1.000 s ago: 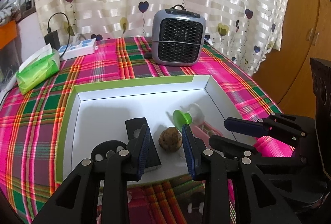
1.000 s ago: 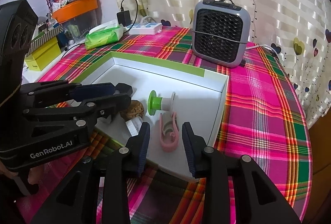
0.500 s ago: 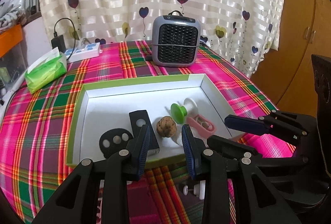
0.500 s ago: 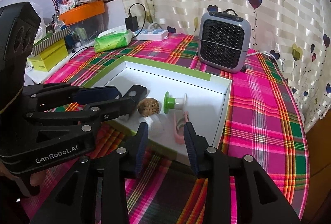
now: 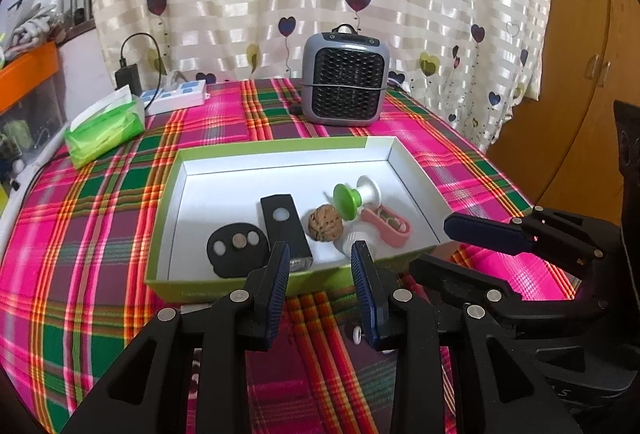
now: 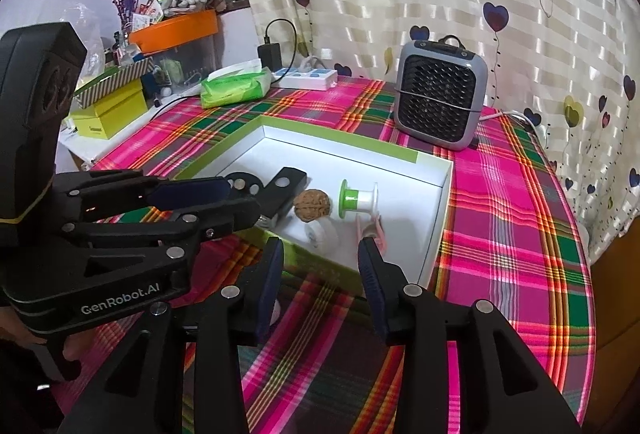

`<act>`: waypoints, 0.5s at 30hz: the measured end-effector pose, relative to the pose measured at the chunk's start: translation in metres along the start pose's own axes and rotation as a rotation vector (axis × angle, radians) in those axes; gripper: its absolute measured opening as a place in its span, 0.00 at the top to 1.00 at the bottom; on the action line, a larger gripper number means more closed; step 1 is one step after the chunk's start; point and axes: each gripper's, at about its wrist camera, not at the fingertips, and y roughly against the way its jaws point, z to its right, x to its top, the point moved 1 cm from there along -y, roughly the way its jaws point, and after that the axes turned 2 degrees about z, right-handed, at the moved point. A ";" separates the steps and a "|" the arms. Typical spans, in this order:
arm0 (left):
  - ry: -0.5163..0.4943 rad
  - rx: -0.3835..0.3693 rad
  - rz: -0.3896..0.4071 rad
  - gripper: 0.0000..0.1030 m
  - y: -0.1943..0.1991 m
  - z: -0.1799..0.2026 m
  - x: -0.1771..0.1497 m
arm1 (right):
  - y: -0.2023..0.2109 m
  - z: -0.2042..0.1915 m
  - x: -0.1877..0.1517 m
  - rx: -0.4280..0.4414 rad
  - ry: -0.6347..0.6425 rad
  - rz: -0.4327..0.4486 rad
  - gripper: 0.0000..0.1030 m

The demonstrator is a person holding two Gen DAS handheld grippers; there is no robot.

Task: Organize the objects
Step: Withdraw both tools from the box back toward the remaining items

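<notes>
Both grippers hang empty over the near edge of the tray (image 5: 416, 189): the left gripper (image 5: 320, 282) stands open, and the right gripper (image 6: 320, 274) has just been opening its jaws with nothing between them. The walnut (image 5: 325, 228), spool (image 5: 356, 195), pink clip (image 5: 386, 228) and two black pieces already lie inside. A small white thing (image 5: 357, 334), hard to make out, lies on the cloth near the tray; it looks like the next pick. The heater (image 5: 345, 81) stands well clear at the far side.

left gripper (image 5: 320, 286) | drawn back from tray (image 5: 280, 284) || right gripper (image 6: 322, 282) | drawn back, jaws just opened wider, empty
</notes>
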 end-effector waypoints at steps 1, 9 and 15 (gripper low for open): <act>0.001 0.001 0.000 0.71 0.001 0.000 -0.001 | 0.001 -0.001 0.000 0.001 0.001 0.002 0.60; 0.006 0.005 0.001 0.71 0.007 0.000 -0.008 | 0.008 -0.008 -0.006 0.014 0.004 0.007 0.59; 0.008 0.007 0.000 0.71 0.013 -0.001 -0.015 | 0.012 -0.013 -0.010 0.023 0.009 0.007 0.58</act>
